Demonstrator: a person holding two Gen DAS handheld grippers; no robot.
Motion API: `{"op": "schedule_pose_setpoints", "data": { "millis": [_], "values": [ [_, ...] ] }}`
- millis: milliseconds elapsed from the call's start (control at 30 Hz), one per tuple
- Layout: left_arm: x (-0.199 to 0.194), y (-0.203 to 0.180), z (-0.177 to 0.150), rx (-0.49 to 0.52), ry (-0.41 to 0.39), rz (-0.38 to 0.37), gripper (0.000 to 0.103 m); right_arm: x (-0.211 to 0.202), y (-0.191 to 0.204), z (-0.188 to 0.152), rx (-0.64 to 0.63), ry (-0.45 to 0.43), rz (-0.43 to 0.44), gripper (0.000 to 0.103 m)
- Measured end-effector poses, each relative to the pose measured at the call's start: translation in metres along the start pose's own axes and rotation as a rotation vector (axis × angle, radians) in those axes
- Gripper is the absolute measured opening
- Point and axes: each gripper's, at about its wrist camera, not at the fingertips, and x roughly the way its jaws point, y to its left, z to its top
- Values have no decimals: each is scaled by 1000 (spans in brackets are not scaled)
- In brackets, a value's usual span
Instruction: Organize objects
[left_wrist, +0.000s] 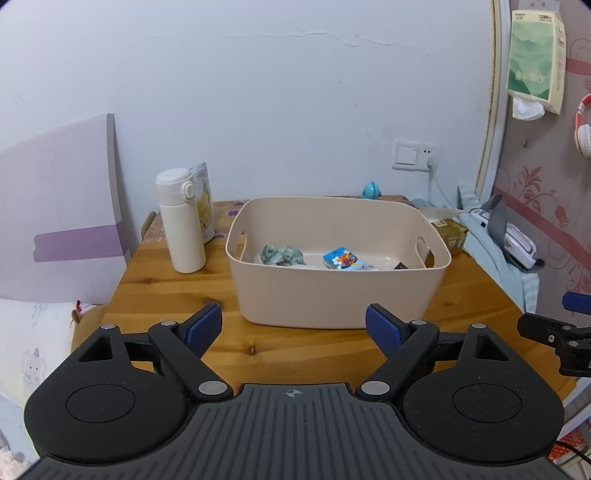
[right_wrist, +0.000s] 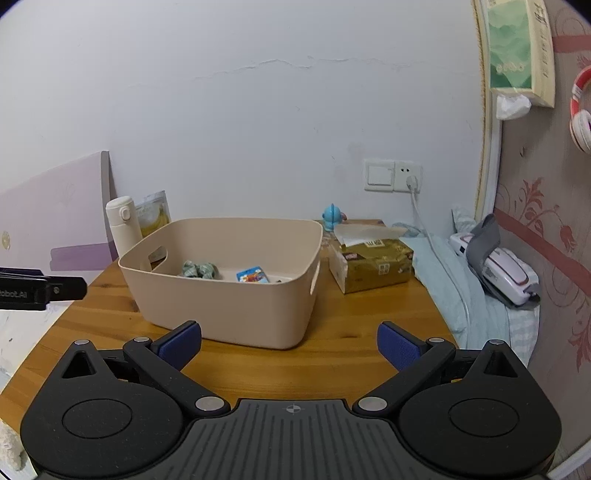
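A beige plastic bin (left_wrist: 332, 295) (right_wrist: 229, 306) stands on the wooden table (left_wrist: 177, 291) (right_wrist: 351, 332). Inside lie a crumpled green cloth (left_wrist: 282, 254) (right_wrist: 198, 268), a small blue cartoon packet (left_wrist: 340, 260) (right_wrist: 252, 276) and a dark item at the right. My left gripper (left_wrist: 293, 328) is open and empty, just in front of the bin. My right gripper (right_wrist: 290, 343) is open and empty, near the bin's front right corner. Its black body also shows at the right edge of the left wrist view (left_wrist: 554, 332).
A white flask (left_wrist: 181, 221) (right_wrist: 123, 223) and a snack pouch (left_wrist: 205, 203) stand left of the bin. A gold tissue pack (right_wrist: 369, 262) lies to its right. A blue figurine (right_wrist: 332, 216) stands behind. Bedding with a white device (right_wrist: 495, 271) lies beyond the table's right edge.
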Motion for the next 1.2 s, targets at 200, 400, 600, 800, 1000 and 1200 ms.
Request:
{"op": "schedule_pose_setpoints", "data": {
  "millis": [200,400,600,800,1000,1200],
  "values": [
    [-4,1,-6,-5,13,-4,86,-3,-2,-2,-4,7,5,103],
    [-4,3,-12,-4,32,-9,86,-5,3,-2,-34,20,20,103],
    [-1,4,-17,-12,61,-16,86,-3,6,-5,-47,41,27,103],
    [2,6,-19,-19,78,-15,86,-1,5,-6,-44,53,19,103],
    [8,9,-22,-33,107,-20,86,4,7,-6,-58,72,16,103],
    [12,10,-24,-39,126,-22,86,9,9,-7,-77,86,11,103]
  ]
}}
